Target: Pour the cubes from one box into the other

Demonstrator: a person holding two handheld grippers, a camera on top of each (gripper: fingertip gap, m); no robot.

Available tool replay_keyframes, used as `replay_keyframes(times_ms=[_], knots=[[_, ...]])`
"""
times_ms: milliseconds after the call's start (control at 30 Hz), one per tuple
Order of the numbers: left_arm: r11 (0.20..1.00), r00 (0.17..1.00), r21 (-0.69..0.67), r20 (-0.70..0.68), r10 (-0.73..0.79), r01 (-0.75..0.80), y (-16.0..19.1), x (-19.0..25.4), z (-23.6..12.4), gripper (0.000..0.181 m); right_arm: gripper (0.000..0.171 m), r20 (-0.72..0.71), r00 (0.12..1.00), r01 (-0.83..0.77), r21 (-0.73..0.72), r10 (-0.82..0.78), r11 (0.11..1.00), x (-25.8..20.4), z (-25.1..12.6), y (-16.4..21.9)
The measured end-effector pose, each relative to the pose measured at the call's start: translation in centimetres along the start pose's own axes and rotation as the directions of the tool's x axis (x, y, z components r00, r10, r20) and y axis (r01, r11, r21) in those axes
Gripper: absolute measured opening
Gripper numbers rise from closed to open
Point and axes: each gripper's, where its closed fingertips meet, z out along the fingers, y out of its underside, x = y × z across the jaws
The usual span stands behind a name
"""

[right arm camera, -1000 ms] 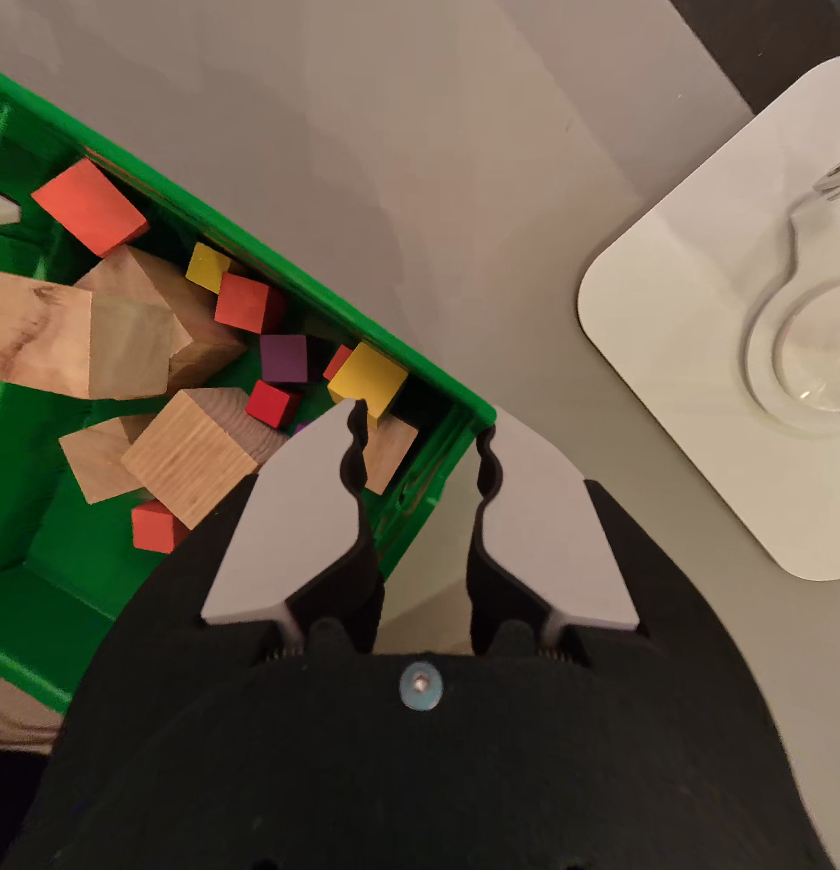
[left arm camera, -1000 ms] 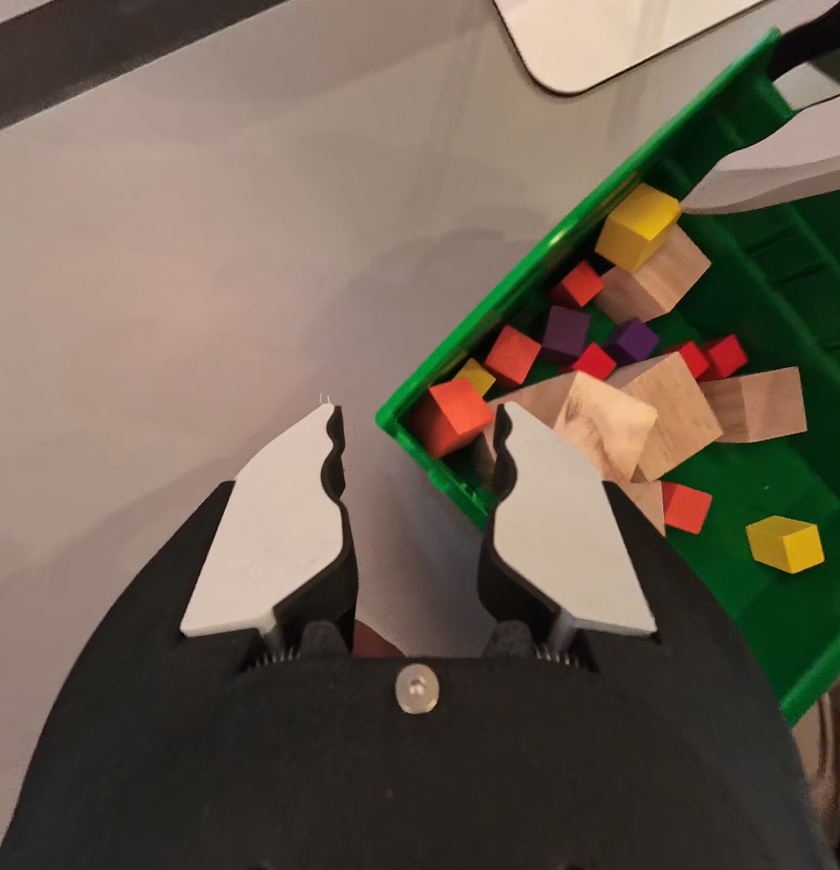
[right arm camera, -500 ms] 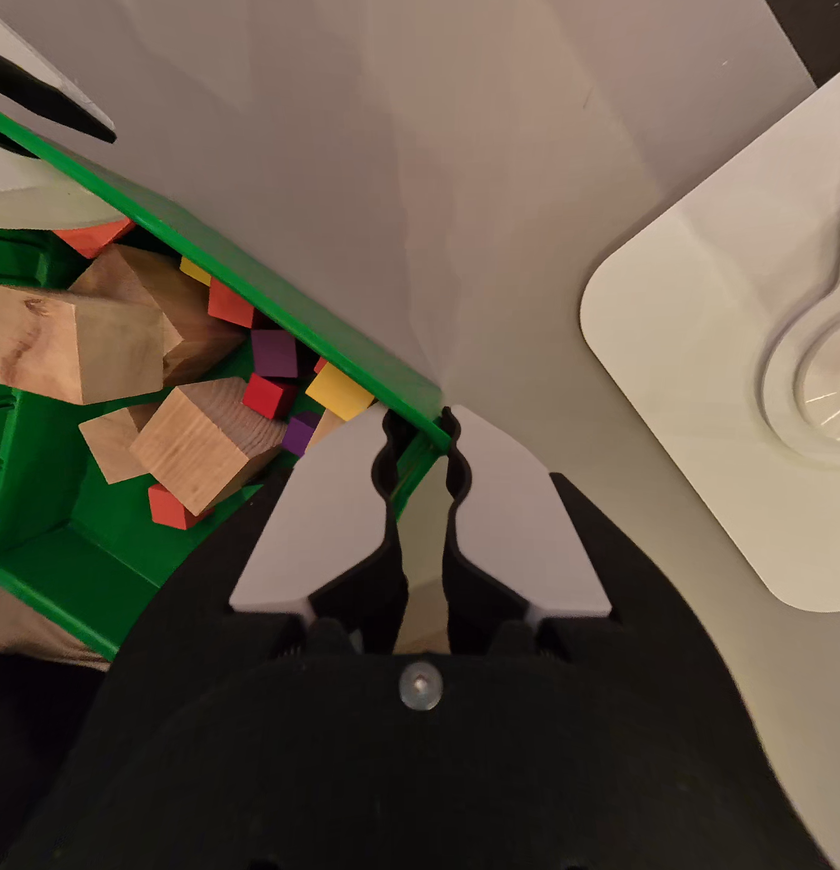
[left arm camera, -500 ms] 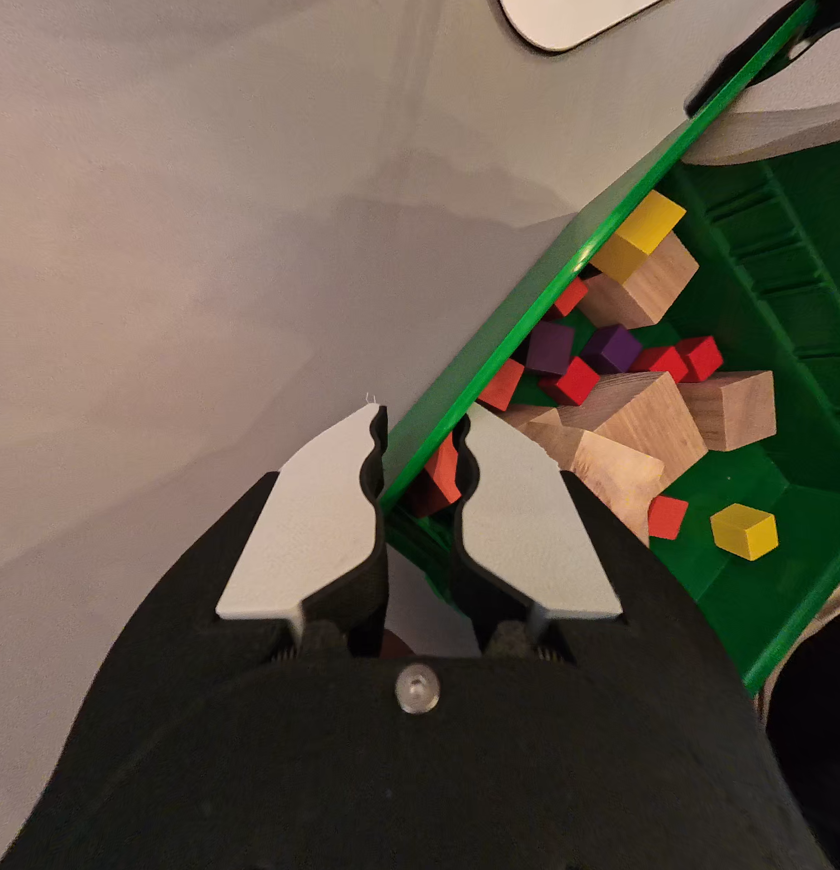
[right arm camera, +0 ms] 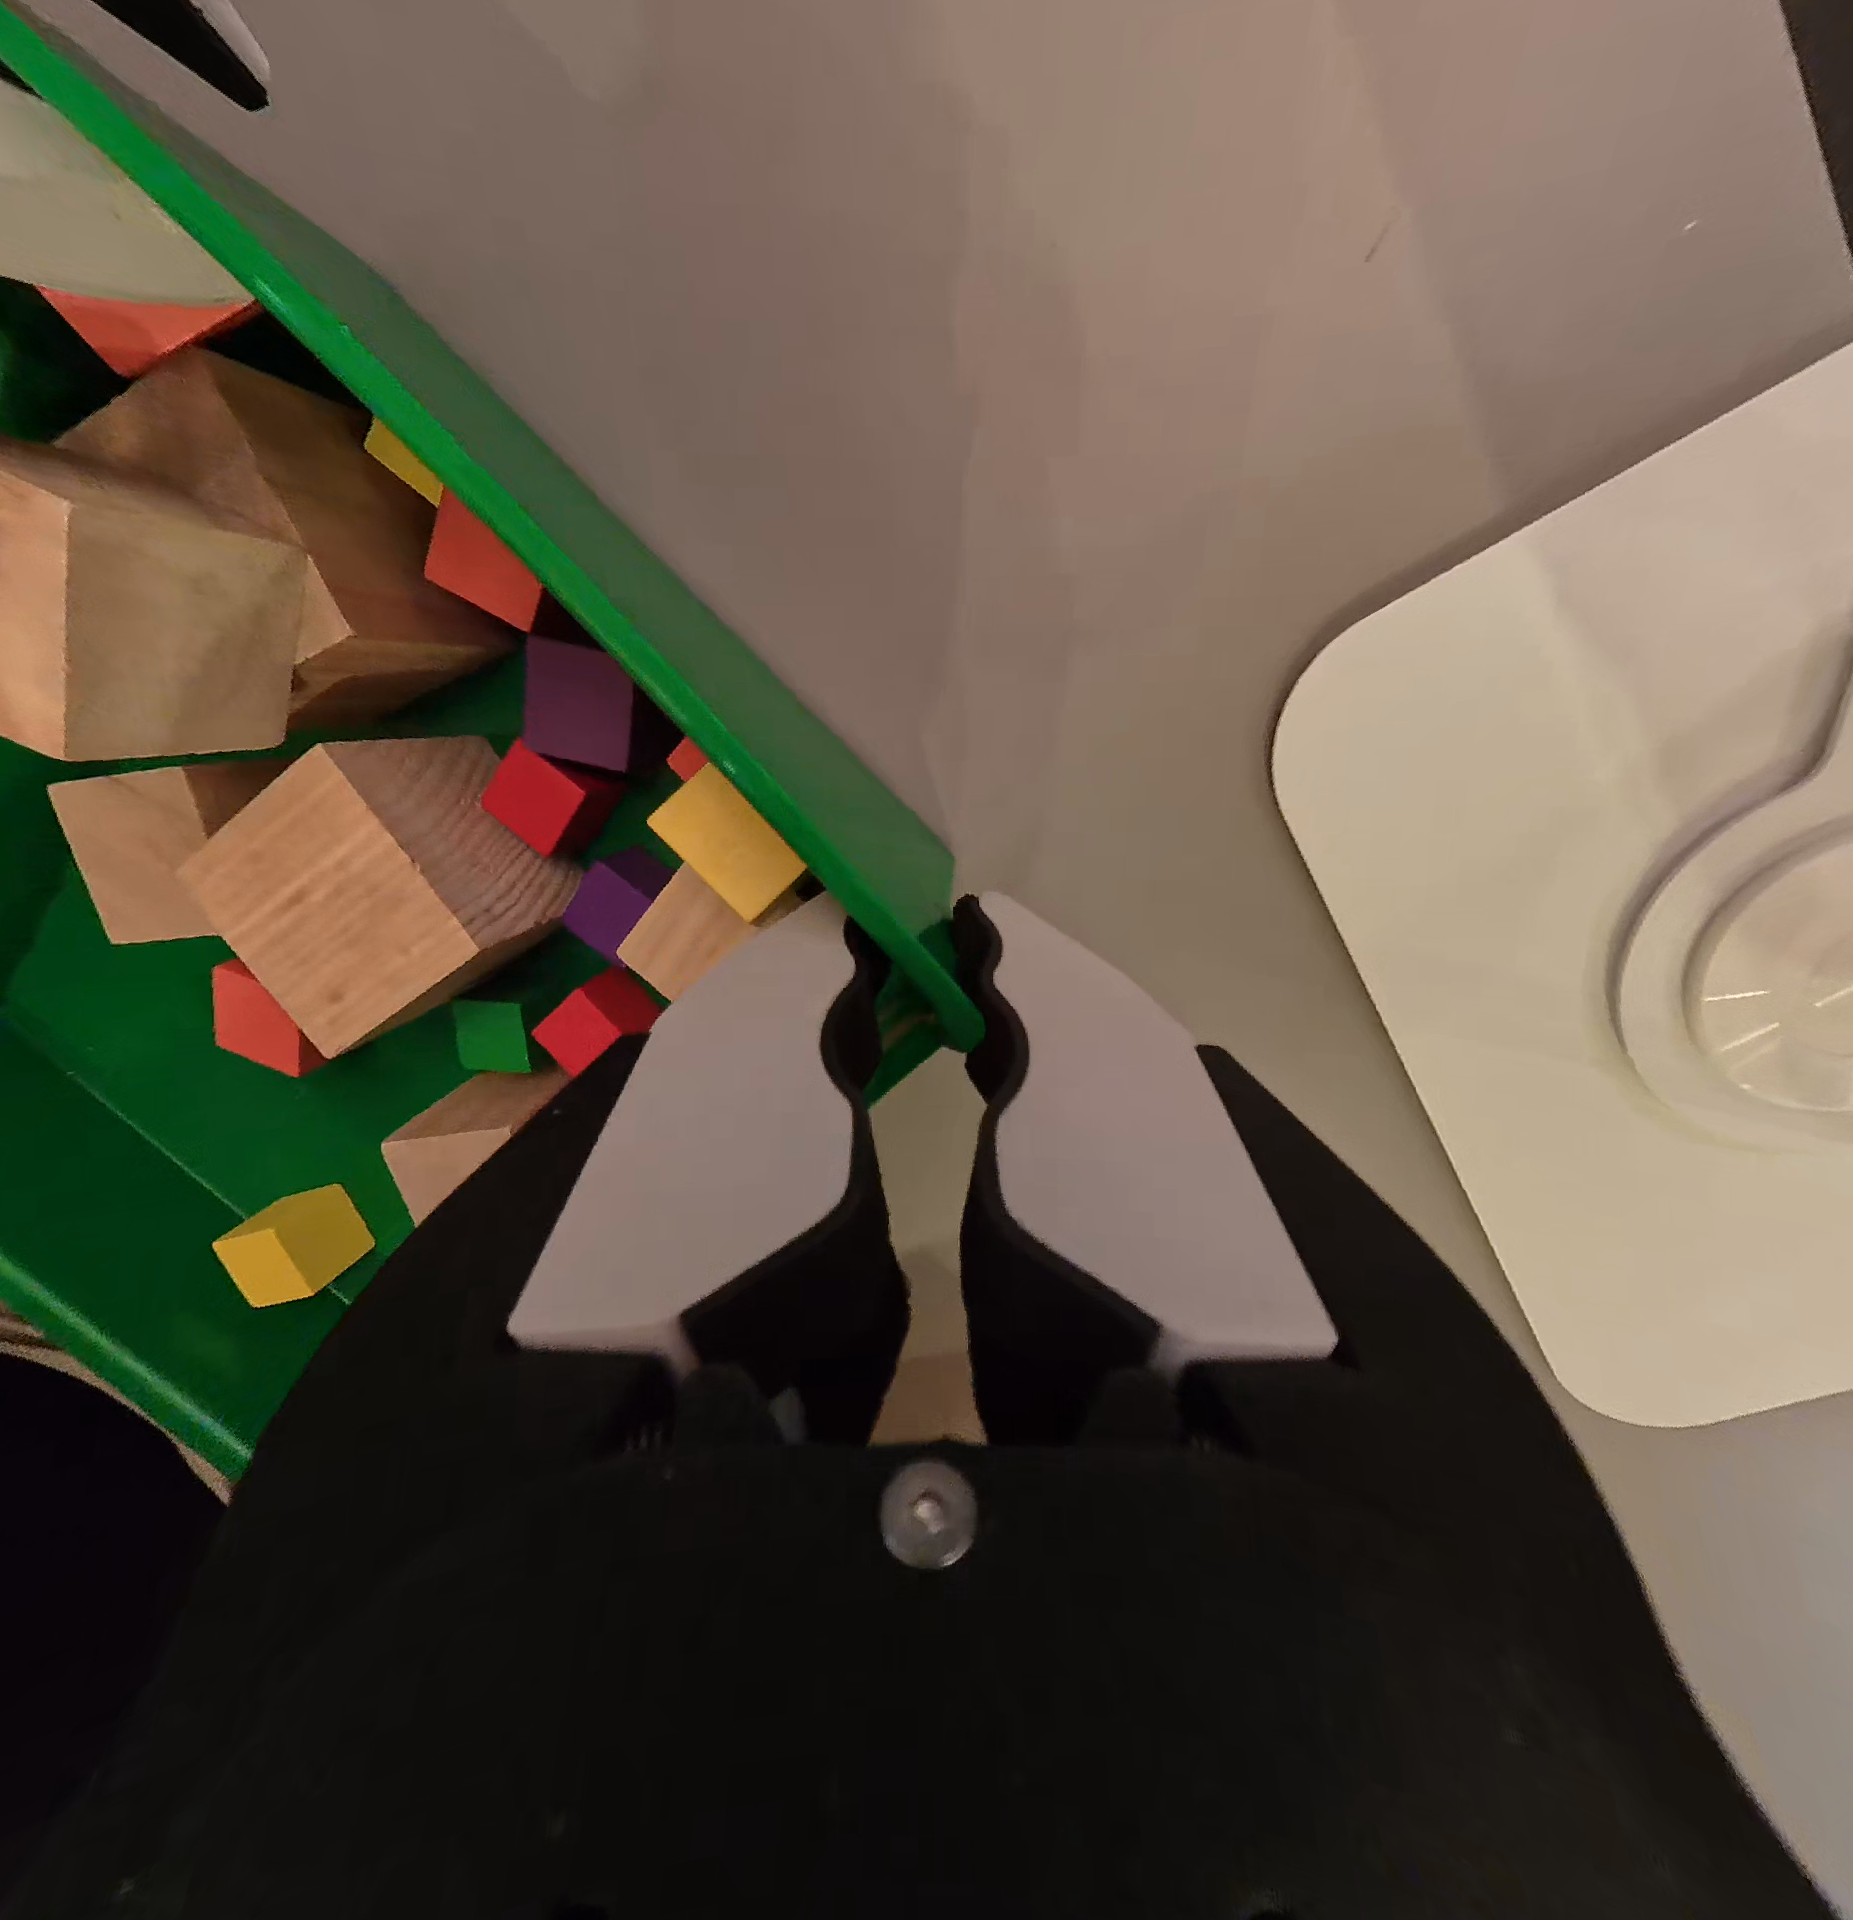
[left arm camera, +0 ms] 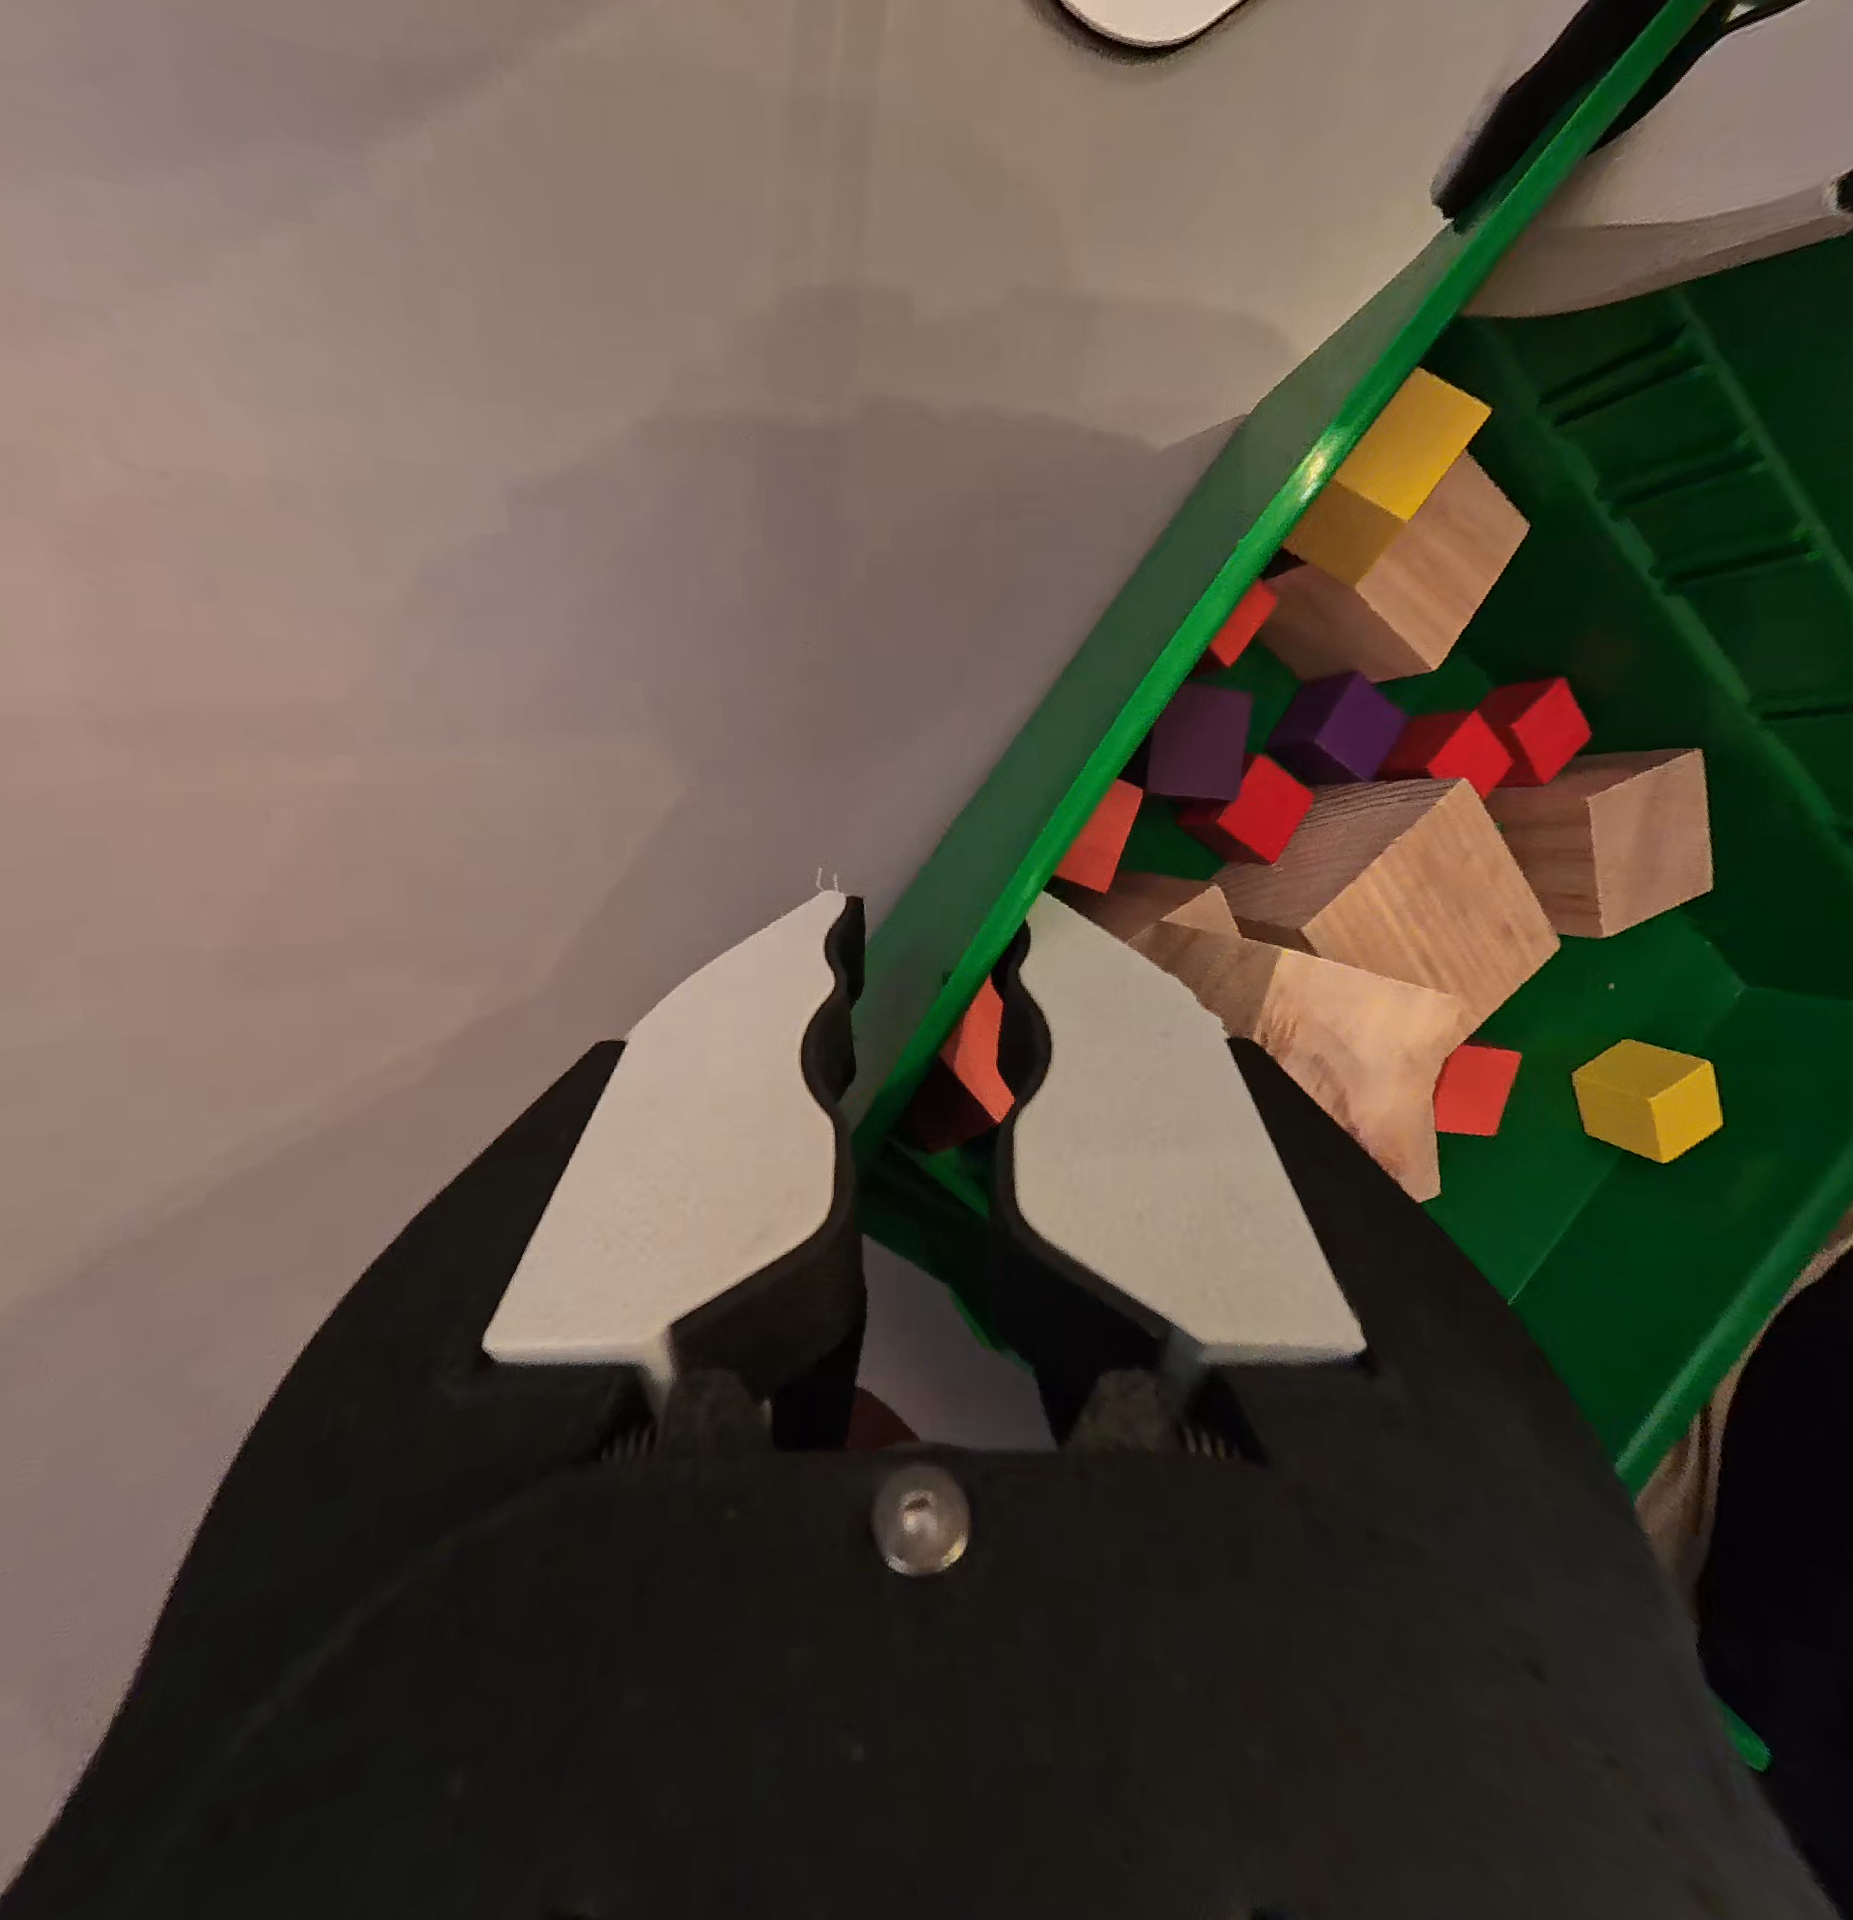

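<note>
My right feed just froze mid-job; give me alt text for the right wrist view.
The right gripper is shut on the corner wall of a green box full of wooden and coloured cubes. A white tray lies to the right on the grey table.

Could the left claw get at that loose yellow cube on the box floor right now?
Probably not as things stand: the left claw is shut on the green box wall, and the yellow cube lies apart, inside. It would have to release first.
</note>
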Motion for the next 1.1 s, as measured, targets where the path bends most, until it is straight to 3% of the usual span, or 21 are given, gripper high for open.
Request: replay_keyframes(times_ms=[167,500,1100], knots=[[0.999,0.999,0.011,0.018,0.050,-0.050,-1.0,0.6,-0.7,0.021,0.007,0.011,1.000,-0.012,0.035,0.012,0.999,0.2,-0.9,0.4],[0.982,0.981,0.025,0.042,0.189,-0.190,-6.5,4.3,-4.7,0.018,0.008,-0.066,0.997,-0.031,0.130,0.040,0.991,1.6,-8.1,1.9],[0.946,0.947,0.036,0.046,0.319,-0.321,-14.0,9.8,-5.2,0.019,0.008,-0.108,0.989,-0.081,0.188,0.103,0.979,5.4,-14.8,6.8]])
